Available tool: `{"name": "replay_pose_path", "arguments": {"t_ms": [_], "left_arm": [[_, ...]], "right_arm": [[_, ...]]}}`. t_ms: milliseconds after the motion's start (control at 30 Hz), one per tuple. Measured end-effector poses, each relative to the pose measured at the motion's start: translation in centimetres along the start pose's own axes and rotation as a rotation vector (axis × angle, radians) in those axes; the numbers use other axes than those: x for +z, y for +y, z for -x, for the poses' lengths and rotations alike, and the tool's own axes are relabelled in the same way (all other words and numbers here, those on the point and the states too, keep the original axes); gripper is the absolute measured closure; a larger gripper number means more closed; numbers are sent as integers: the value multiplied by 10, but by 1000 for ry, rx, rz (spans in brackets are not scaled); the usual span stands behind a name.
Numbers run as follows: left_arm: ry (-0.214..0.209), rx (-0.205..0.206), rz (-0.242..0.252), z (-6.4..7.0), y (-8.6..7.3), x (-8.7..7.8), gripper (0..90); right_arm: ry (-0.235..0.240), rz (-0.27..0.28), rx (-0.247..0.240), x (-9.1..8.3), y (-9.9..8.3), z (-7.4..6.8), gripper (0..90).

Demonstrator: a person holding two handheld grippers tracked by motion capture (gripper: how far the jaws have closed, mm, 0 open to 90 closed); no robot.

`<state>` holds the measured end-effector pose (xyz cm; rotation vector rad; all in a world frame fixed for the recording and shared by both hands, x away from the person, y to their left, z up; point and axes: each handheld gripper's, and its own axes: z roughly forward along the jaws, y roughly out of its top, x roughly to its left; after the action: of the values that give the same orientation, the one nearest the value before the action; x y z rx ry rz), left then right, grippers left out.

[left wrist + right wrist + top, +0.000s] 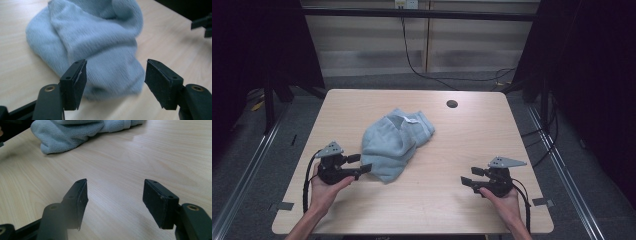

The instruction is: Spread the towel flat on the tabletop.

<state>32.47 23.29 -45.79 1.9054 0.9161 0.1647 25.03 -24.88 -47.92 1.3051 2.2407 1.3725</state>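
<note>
A crumpled light blue towel [396, 141] lies in the middle of the wooden table [472, 145], with a small white label near its far edge. My left gripper [360, 163] is open at the towel's near left corner; in the left gripper view the towel [100, 47] lies just beyond the spread jaws, its near edge between them. My right gripper [469, 177] is open over bare wood at the front right, well apart from the towel [72, 132], which lies far up and to the left in the right gripper view.
A round dark cable hole [452, 104] sits near the table's far edge. Black cables [422, 70] run across the floor behind the table. Metal rails [562, 165] flank the table on both sides.
</note>
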Motion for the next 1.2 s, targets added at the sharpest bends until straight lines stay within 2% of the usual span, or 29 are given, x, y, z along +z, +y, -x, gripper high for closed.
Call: {"name": "replay_pose_path", "arguments": {"t_ms": [33,100,133,167,200,233,267,300,333,367,400,433,467,533,567,667,767,800,867,1000,1033,1067,1167,1200], "left_arm": [[0,0,0,0,0,0,331],[30,23,-5,-5,5,7,323],[51,15,14,-10,5,12,320],[41,-25,-6,-17,3,22,309],[41,-25,-6,-17,3,22,297],[72,-10,-53,-18,-1,30,297],[81,-9,-87,-18,-5,38,286],[27,-15,-121,-20,-11,45,329],[27,-15,-121,-20,-11,45,426],[6,15,-132,-16,-13,47,480],[6,15,-132,-16,-13,47,548],[-5,31,-136,-14,-13,47,548],[-14,56,-137,-11,-14,46,663],[-34,78,-148,-6,-15,45,697],[-56,90,-153,-1,-19,43,701],[-74,100,-165,5,-23,40,702],[-130,116,-191,22,-35,26,702],[-130,116,-191,22,-35,26,702],[-157,130,-205,34,-44,15,701],[-173,118,-224,43,-53,5,682],[-196,109,-234,48,-58,-2,665],[-205,99,-232,51,-59,-6,640],[-228,115,-219,56,-59,-14,515],[-231,112,-201,57,-58,-18,515]], "right_arm": [[0,0,0,0,0,0,364],[-4,0,1,0,0,0,355],[2,-14,-1,3,0,1,347],[1,-19,-4,4,0,1,345],[1,-19,-4,4,0,1,345],[7,-30,-6,5,-1,1,344],[14,-36,-12,7,-2,1,345],[11,-49,-25,9,-2,-1,340],[11,-50,-25,10,-2,-2,337],[16,-51,-30,10,-2,-2,337],[14,-55,-31,11,-1,-3,337],[14,-55,-31,11,-1,-3,337],[11,-47,-30,10,0,-4,337],[11,-38,-32,8,2,-5,338],[11,-33,-30,7,4,-6,339],[14,-22,-33,7,7,-8,339],[24,-31,-48,14,14,-14,354],[24,-31,-48,14,14,-14,354],[45,-42,-68,21,17,-20,357],[52,-49,-81,26,22,-27,360],[51,-54,-81,30,26,-30,371],[62,-51,-80,31,27,-31,378],[65,-49,-89,34,32,-34,382],[69,-46,-91,35,34,-35,382]]}}
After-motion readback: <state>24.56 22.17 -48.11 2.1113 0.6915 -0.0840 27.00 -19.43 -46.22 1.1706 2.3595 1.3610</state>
